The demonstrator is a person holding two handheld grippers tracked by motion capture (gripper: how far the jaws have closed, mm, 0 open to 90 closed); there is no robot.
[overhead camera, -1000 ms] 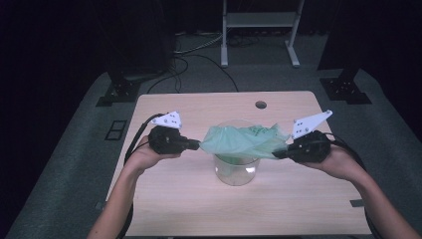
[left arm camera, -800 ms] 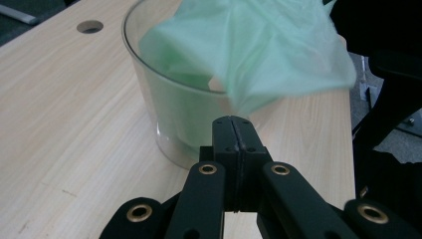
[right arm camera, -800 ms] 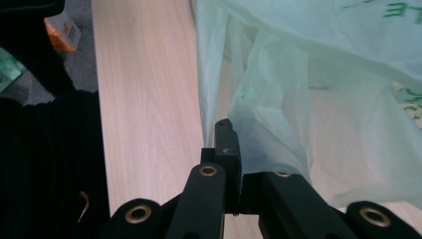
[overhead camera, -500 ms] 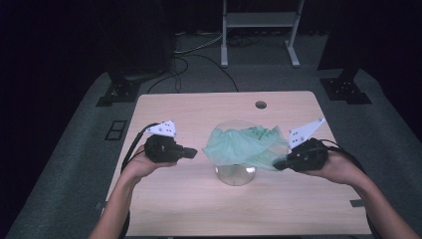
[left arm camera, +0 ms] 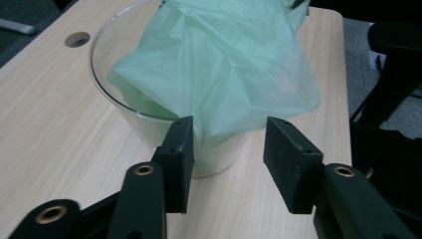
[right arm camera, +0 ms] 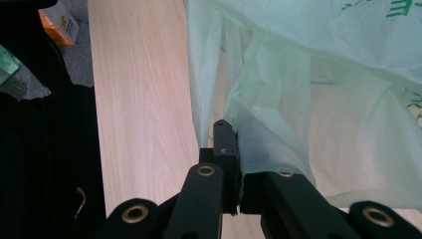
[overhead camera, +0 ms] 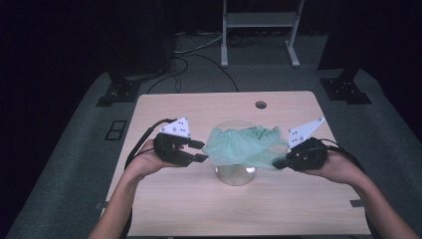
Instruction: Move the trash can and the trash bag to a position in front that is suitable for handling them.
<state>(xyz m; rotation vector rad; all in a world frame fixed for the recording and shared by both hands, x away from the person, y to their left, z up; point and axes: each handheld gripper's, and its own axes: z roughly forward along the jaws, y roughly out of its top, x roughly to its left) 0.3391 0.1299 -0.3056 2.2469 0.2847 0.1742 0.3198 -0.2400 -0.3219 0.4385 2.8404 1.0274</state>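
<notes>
A thin green plastic bag (overhead camera: pixel 246 145) lies draped over a clear glass bowl (overhead camera: pixel 235 173) at the centre of the wooden table (overhead camera: pixel 164 209), covering most of the rim and spilling over the bowl's right side. In the left gripper view the bag (left arm camera: pixel 219 64) mounds up out of the bowl (left arm camera: pixel 107 74), w/ a bare arc of rim exposed at the far left.

Right gripper (overhead camera: pixel 279 163), at the bowl's right, is clamped on the bag's right edge; in the right gripper view its jaws are pressed together on a fold of the film (right arm camera: pixel 259 99).

Left gripper (overhead camera: pixel 200 151), just left of the bowl, has just been opening: jaws about halfway apart, nothing between them, tips near the bag's left edge but not pinching it.

A round cable hole (overhead camera: pixel 260 105) sits in the tabletop at the far side. Beyond the table: grey carpet, black stand bases, a white metal frame (overhead camera: pixel 259 30).
</notes>
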